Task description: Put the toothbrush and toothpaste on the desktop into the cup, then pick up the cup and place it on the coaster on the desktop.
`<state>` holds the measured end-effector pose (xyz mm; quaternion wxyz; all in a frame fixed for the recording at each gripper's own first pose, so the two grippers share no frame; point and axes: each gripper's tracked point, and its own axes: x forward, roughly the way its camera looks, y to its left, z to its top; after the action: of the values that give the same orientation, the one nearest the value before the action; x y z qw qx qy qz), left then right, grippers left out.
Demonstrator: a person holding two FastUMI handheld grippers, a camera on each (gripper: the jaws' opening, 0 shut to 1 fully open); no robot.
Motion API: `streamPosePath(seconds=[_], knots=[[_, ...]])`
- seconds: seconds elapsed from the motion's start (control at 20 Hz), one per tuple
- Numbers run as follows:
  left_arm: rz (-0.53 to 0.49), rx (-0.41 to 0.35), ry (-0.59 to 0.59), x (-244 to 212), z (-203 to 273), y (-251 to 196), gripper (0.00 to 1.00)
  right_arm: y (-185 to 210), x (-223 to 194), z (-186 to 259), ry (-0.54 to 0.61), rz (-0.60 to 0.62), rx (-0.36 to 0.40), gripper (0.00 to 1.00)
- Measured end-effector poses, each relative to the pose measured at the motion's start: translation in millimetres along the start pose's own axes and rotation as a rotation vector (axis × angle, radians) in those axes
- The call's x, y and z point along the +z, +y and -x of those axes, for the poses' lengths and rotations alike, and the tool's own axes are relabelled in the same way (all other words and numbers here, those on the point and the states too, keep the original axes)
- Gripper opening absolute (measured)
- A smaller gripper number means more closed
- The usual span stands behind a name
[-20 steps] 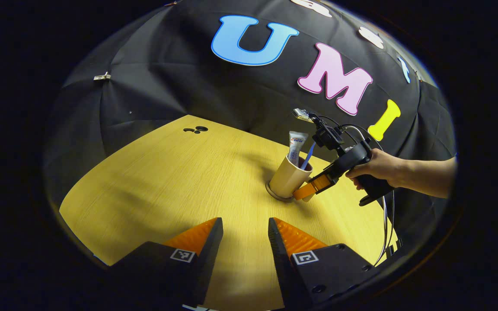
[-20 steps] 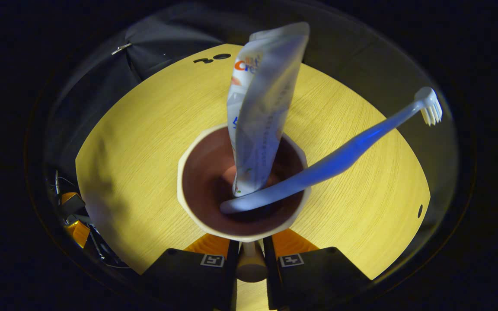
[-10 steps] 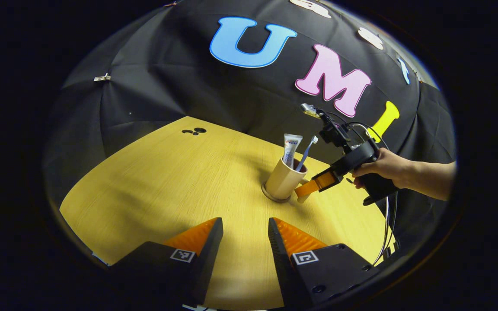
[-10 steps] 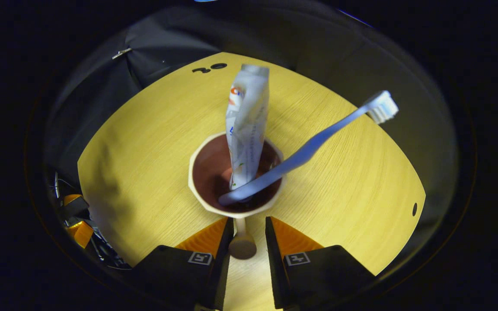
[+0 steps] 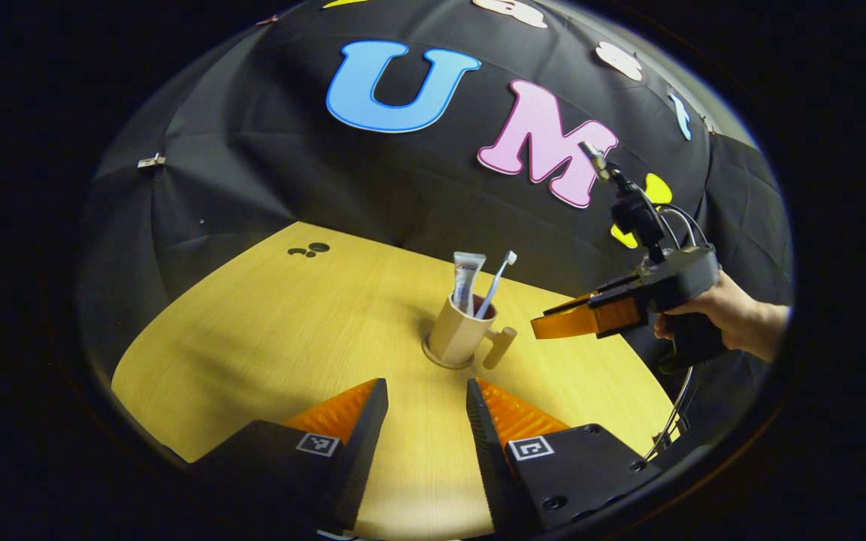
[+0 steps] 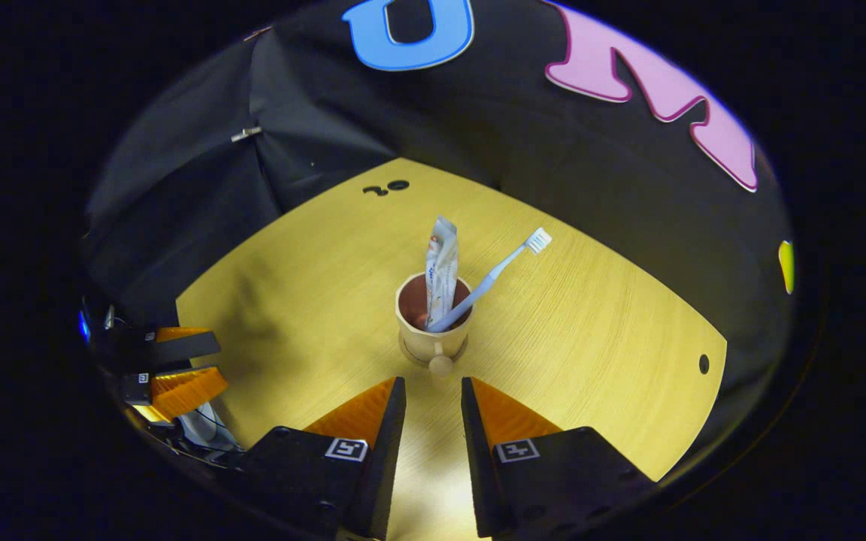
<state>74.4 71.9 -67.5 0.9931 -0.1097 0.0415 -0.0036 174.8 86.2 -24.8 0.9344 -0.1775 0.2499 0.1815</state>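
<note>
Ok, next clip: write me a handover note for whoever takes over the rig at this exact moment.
Left gripper: open, holding nothing, low over the yellow wooden desktop, well short of the cup.
Right gripper: open, holding nothing, fingers apart and clear of the handle, just short of the cup.
The beige handled cup stands upright on the round coaster. The white toothpaste tube and the light blue toothbrush stand inside it.
Done: both items in the cup, cup on the coaster.
Left: nothing that shows; just clear both grippers away.
</note>
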Motion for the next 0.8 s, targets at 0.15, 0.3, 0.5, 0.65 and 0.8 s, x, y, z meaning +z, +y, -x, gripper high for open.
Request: streamPosePath(seconds=[0.15,0.3,0.5,0.65,0.8], knots=[[-0.027,-0.038,-0.011,16,4,-21,0.67,11,-2,28,-0.069,-0.027,0.008,0.46],[-0.069,-0.075,-0.015,27,10,-41,0.67,22,-8,55,-0.127,0.008,-0.007,0.46],[-0.137,-0.125,-0.024,36,21,-68,0.67,40,-23,83,-0.167,0.010,-0.013,0.46],[-0.173,-0.144,-0.030,37,32,-83,0.67,48,-34,102,-0.205,-0.020,-0.028,0.47],[-0.189,-0.156,-0.029,29,45,-92,0.67,45,-44,124,-0.241,-0.032,-0.069,0.47]])
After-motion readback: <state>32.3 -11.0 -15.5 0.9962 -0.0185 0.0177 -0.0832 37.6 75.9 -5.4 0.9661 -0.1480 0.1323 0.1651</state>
